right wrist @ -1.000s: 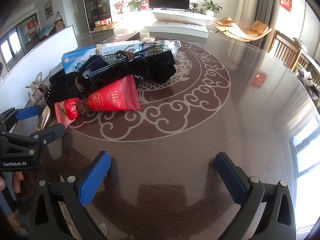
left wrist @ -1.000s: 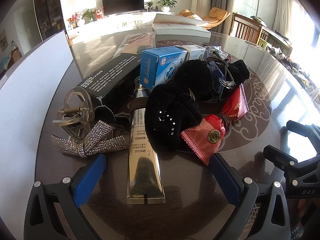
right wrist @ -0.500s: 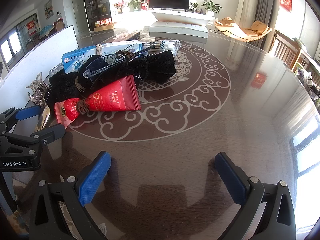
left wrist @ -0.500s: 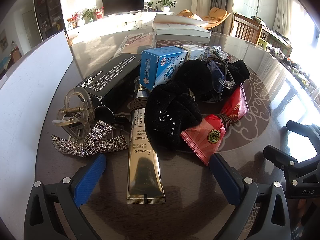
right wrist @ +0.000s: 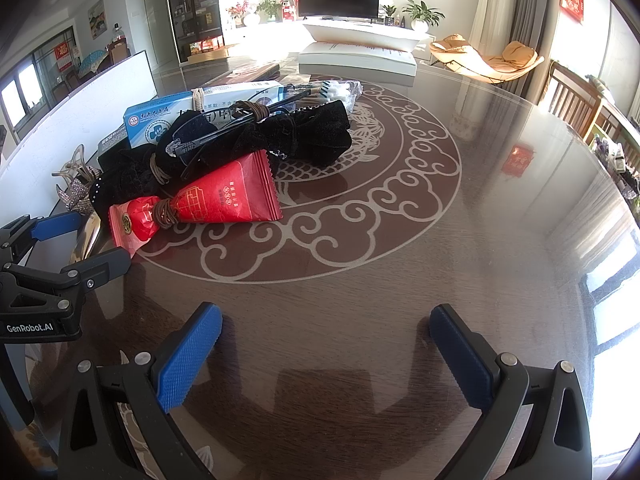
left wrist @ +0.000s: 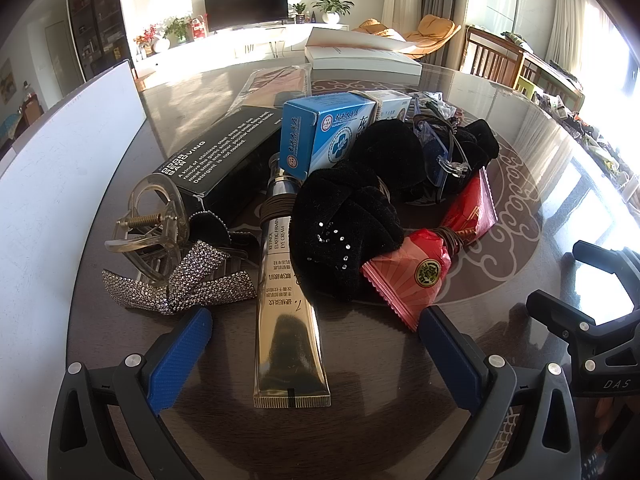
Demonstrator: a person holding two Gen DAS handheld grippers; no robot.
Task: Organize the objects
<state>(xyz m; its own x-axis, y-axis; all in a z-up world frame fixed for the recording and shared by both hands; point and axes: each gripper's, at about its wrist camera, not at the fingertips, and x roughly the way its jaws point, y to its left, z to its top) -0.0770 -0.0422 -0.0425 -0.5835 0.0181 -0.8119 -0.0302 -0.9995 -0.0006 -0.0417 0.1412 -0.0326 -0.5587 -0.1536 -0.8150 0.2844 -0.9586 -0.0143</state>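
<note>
Both tools are spread and empty: the left tool (left wrist: 314, 338) straddles the gold cream tube (left wrist: 286, 312) at 12 o'clock, and the right tool (right wrist: 326, 338) hovers over bare worktop (right wrist: 400, 280). Risk: closing could snag the overlapping black velvet scrunchie (left wrist: 344, 240) and drag the pile.

You see one gold eye cream tube (left wrist: 286, 300), one black box (left wrist: 224, 156), one blue box (left wrist: 320, 136), one red snack packet (right wrist: 208, 204), one clear hair claw (left wrist: 150, 224), one rhinestone bow (left wrist: 184, 284), two black velvet scrunchies (left wrist: 344, 232), one pair of glasses (left wrist: 440, 152), and one white book (left wrist: 360, 58).
</note>
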